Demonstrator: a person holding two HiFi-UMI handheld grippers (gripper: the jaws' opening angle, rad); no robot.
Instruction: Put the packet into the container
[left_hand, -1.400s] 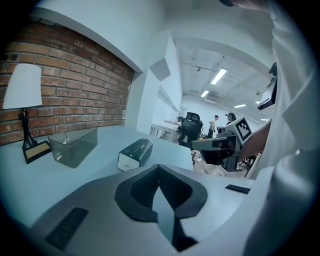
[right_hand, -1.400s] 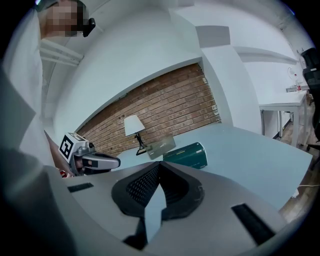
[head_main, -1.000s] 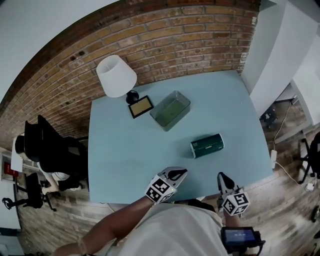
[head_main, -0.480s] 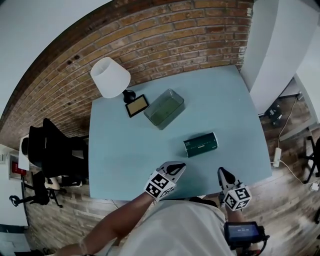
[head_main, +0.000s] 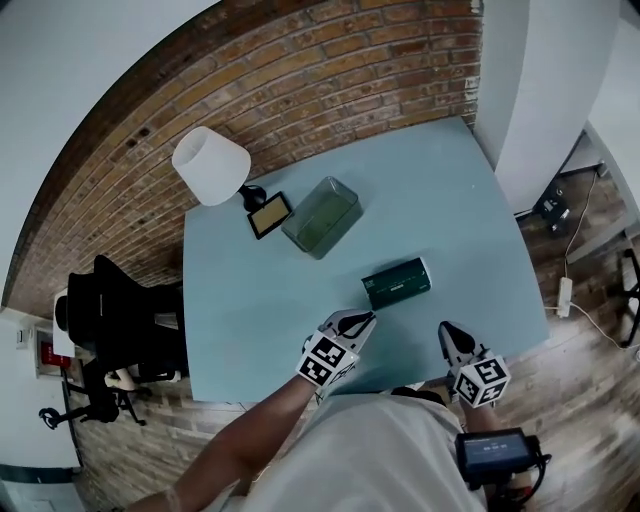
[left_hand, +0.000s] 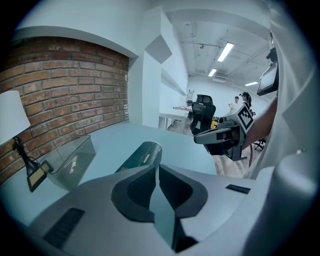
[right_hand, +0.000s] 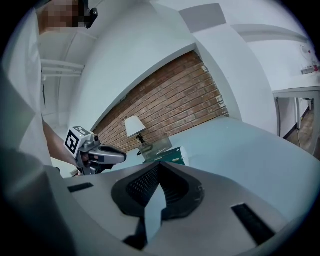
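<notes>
Blue table (head_main: 460, 200) by brick wall (head_main: 300, 80): clear container (head_main: 321, 216) sat near lamp (head_main: 210, 165), green packet (head_main: 397, 283) lay outside it. Left gripper (head_main: 362, 319), right gripper (head_main: 446, 330) both clenched, empty.

Grey tongs (head_main: 366, 319), black-white marker cubes (head_main: 324, 360), white shirt (head_main: 370, 460).

My right gripper (right_hand: 159, 165) has its jaws pressed together with nothing in them, pointing out low over the blue table (right_hand: 240, 150). Just past the tips there's the green packet (right_hand: 171, 155) lying flat, then farther back the clear container (right_hand: 156, 144), and behind that a white lamp (right_hand: 133, 125) in front of the brick wall (right_hand: 170, 95). My left gripper (right_hand: 119, 156) pokes in from the left, marker cube facing me.
</notes>
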